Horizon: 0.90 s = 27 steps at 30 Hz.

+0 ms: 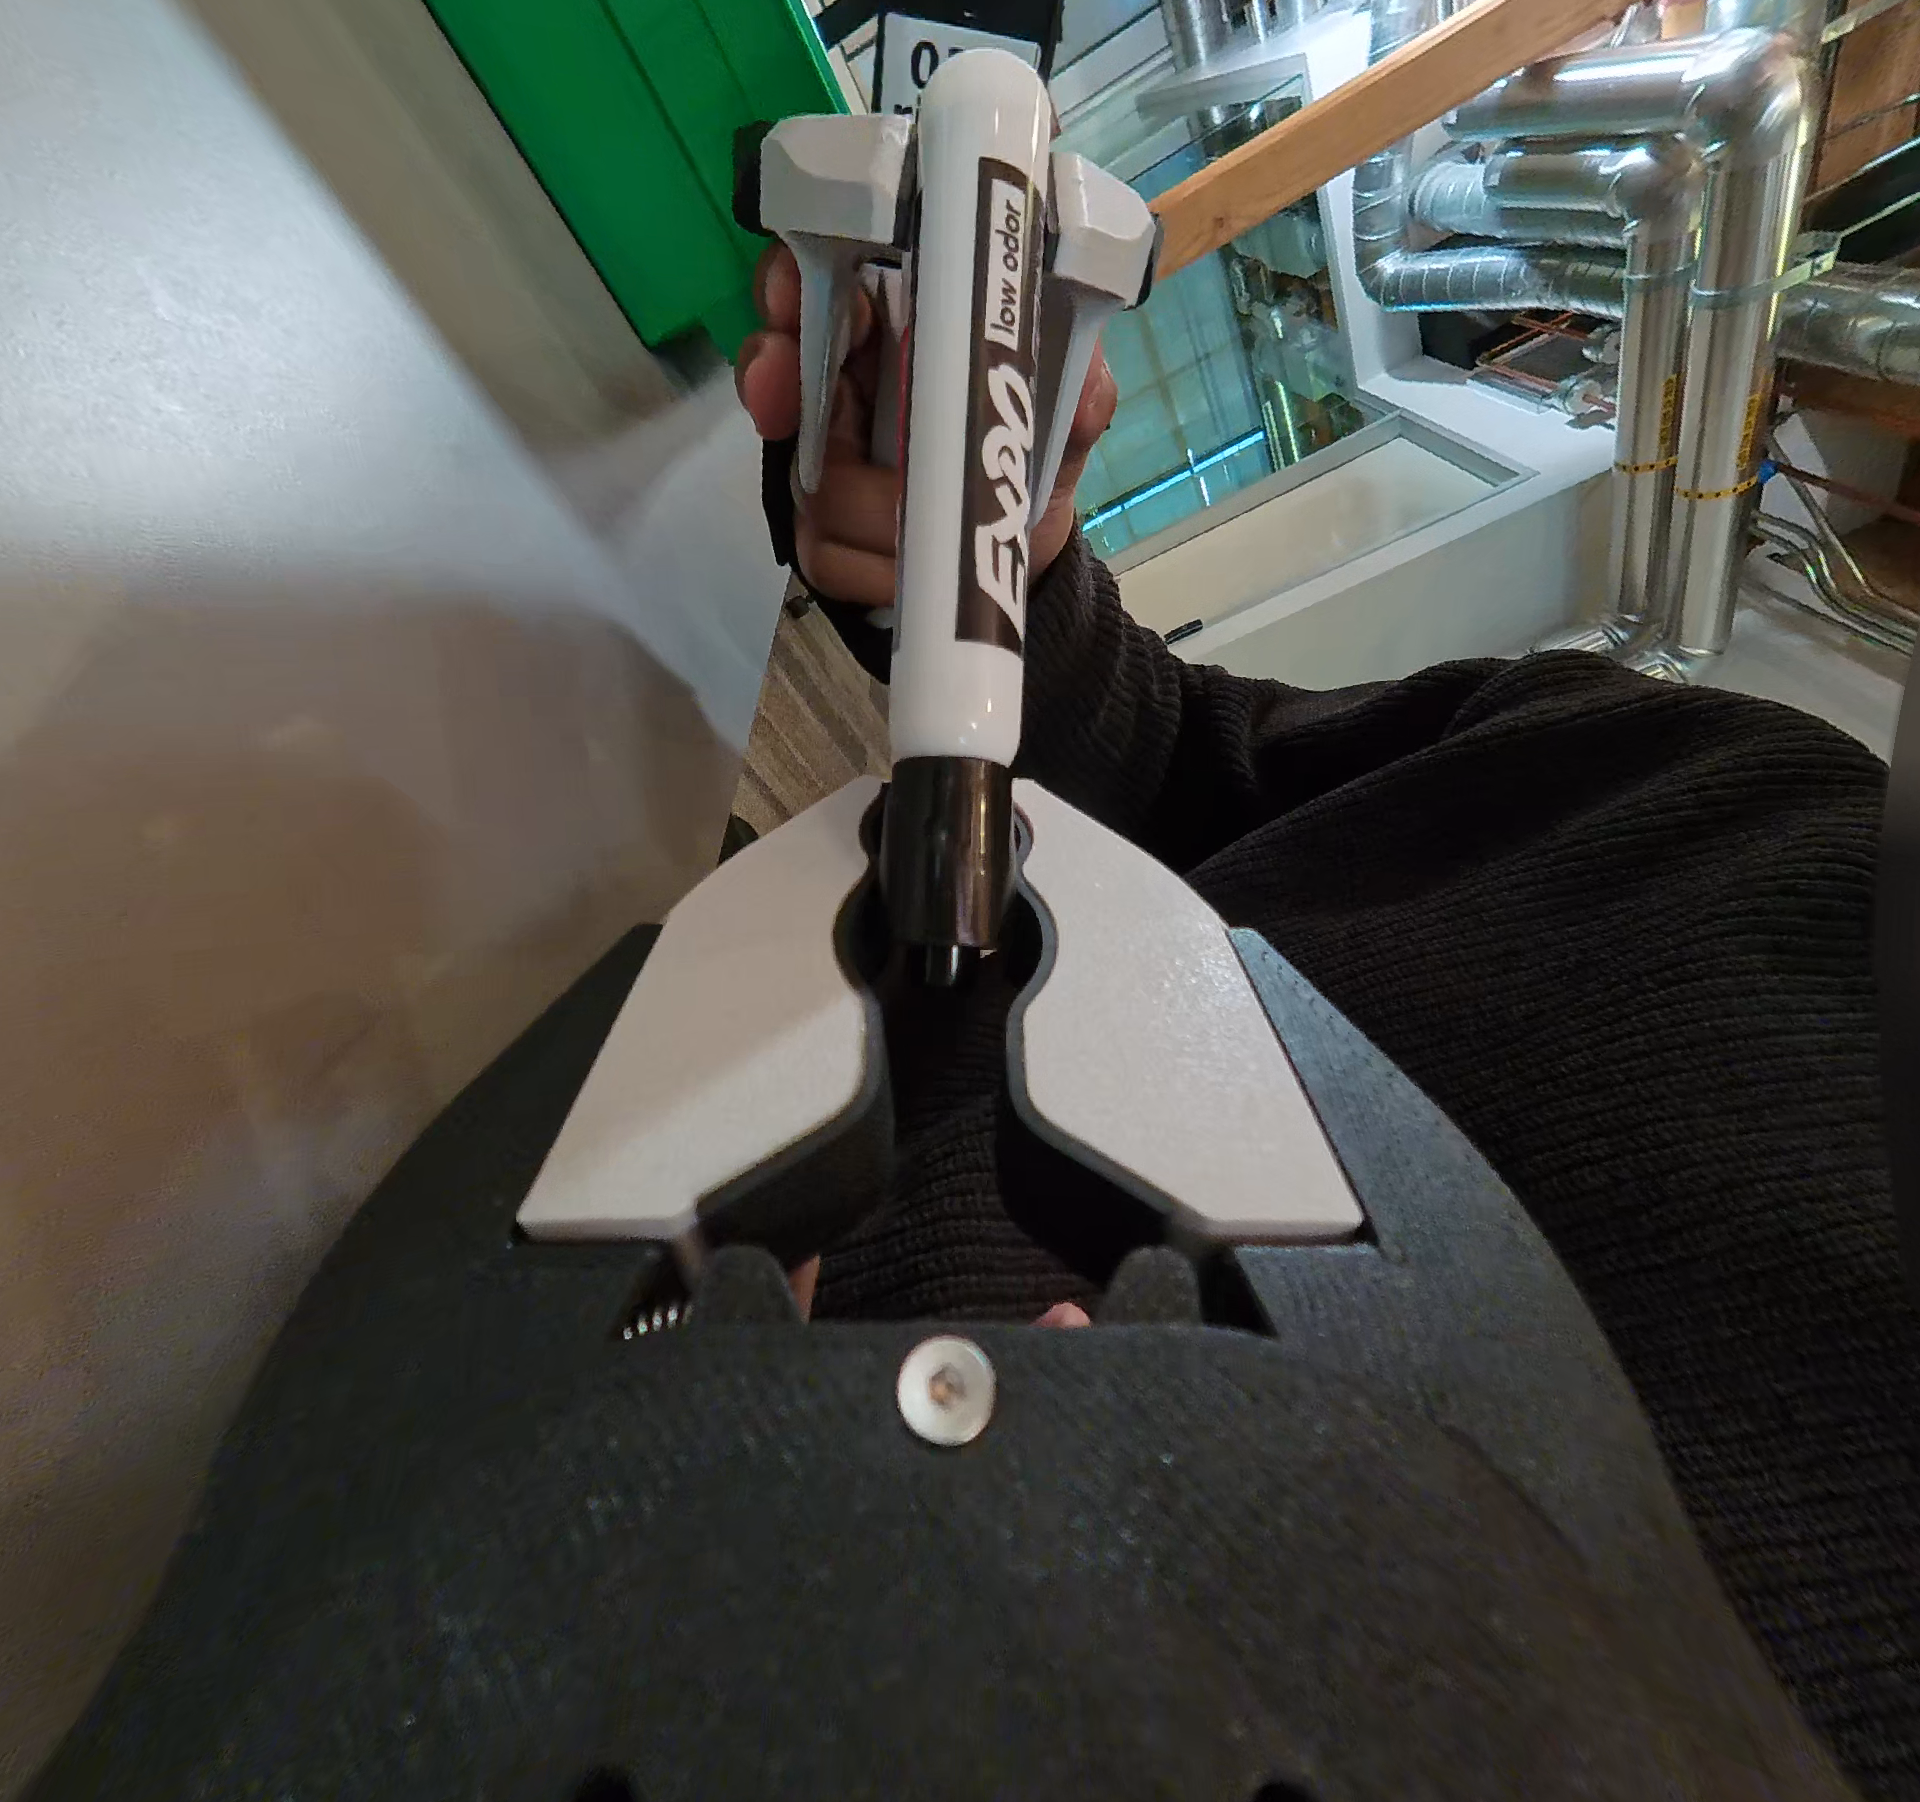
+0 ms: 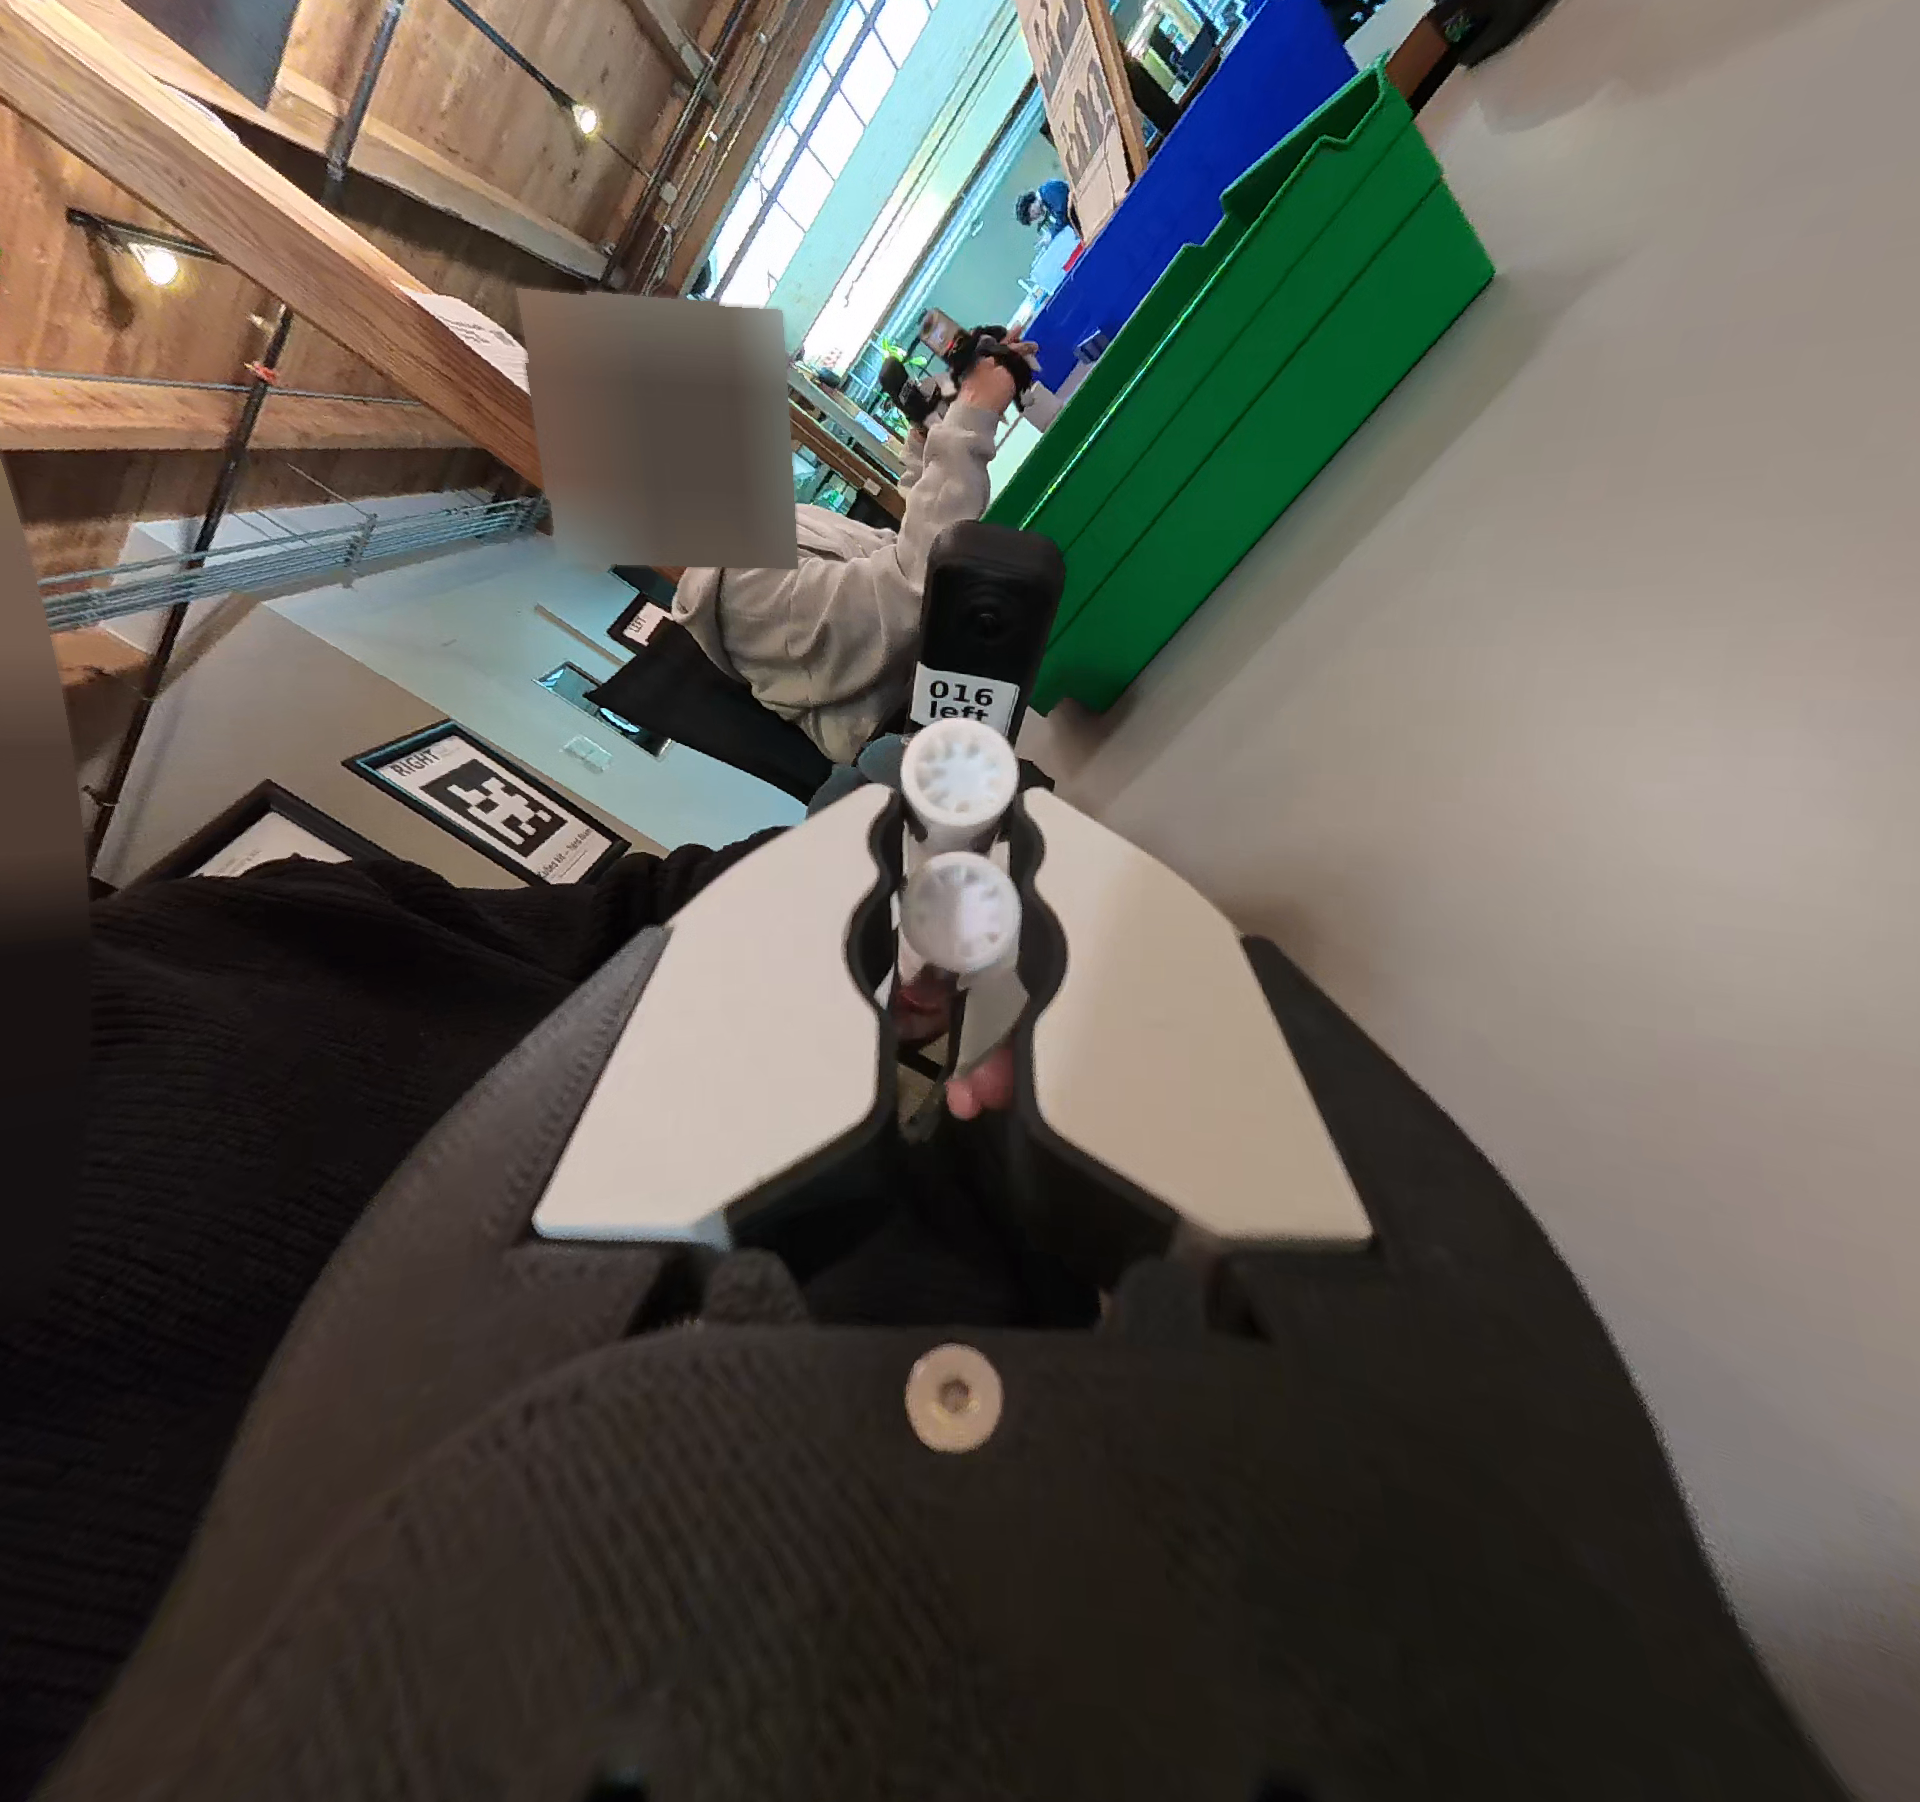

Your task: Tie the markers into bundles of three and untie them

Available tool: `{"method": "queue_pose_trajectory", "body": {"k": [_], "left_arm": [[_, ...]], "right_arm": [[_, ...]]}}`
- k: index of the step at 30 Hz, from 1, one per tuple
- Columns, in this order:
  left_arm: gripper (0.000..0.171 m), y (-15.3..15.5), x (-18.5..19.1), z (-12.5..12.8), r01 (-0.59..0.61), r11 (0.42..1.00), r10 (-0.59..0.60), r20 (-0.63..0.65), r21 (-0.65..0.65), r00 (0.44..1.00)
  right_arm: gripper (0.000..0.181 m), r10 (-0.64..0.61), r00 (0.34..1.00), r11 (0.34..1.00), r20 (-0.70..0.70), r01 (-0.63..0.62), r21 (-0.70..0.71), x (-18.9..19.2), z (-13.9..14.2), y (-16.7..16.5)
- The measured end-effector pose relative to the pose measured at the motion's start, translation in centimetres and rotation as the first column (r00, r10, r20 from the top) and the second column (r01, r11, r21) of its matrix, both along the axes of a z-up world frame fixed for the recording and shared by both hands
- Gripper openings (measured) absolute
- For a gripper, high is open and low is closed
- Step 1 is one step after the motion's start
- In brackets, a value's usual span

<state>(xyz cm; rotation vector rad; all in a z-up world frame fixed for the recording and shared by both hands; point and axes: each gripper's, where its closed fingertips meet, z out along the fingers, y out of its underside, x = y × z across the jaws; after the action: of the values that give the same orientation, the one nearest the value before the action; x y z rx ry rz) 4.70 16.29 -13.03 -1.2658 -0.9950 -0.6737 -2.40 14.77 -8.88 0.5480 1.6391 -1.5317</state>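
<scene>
**A:** What does the left hand-held gripper [image 1: 945, 807] have?

**B:** Its white fingers [image 1: 727, 1025] stand close on either side of the black end of a marker [image 1: 966, 505]. That end sits in the notch near the tips. I cannot tell whether they pinch it or only flank it.

**A:** And the marker's other end?

**B:** The right hand-held gripper [image 1: 961, 214] faces the left one and is clamped on the white barrel near its rounded rear end. A hand [image 1: 831, 464] in a black knit sleeve [image 1: 1455, 1025] grips its handle. The marker spans between the two grippers in the air, off the desk [image 1: 260, 402].

**A:** Is that the only thing the right one holds?

**B:** Behind the marker a second barrel [image 1: 883, 599] peeks out, white with a bit of red, mostly hidden. In the right wrist view, two white round ends sit between the right hand-held gripper's [image 2: 956, 807] fingers. The farther round end [image 2: 956, 770] lies at the tips and the nearer round end [image 2: 961, 905] lies in the notch behind. Which end belongs to which barrel I cannot say.

**A:** What lies around them?

**B:** Just past the tips rises the left tool's black camera [image 2: 987, 609], which bears a white label. A green bin [image 2: 1247, 453] stands on the pale desk [image 2: 1558, 713], with a blue panel [image 2: 1195, 173] beyond it. A person in a grey hoodie [image 2: 831, 630] sits farther off. The left wrist view shows silvery ducts [image 1: 1714, 298] and a wooden beam [image 1: 1403, 69].
</scene>
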Motion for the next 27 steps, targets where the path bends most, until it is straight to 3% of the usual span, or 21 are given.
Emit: {"method": "queue_pose_trajectory", "body": {"k": [11,17,20,23,27], "left_arm": [[0.016,-0.5,-0.4,0.3,-0.027,0.999,0.027,0.011,0.034,1.0],[0.016,-1.2,-1.0,0.8,-0.07,0.994,0.067,0.033,0.081,0.997],[0.016,-1.3,-1.1,0.7,-0.075,0.993,0.072,0.042,0.088,0.997],[0.016,-1.1,-0.9,0.7,-0.066,0.994,0.063,0.04,0.086,0.997],[0.016,-1.1,-1.1,0.8,-0.082,0.993,0.079,0.035,0.088,0.996]], "right_arm": [[0.028,-0.04,0.997,0.999,0.067,0.041,-0.015,-1.0,0.0,0.2],[0.038,0.002,0.997,1.0,0.08,-0.003,0.011,-0.1,-0.6,-0.2],[0.036,0.029,0.997,0.999,0.074,-0.031,0.024,0.8,-1.0,-0.7],[0.02,0.029,0.998,0.999,0.047,-0.03,0.039,1.2,-1.3,-1.0],[0.019,0.029,0.999,0.999,0.04,-0.03,0.029,1.2,-0.9,-0.9]]}}
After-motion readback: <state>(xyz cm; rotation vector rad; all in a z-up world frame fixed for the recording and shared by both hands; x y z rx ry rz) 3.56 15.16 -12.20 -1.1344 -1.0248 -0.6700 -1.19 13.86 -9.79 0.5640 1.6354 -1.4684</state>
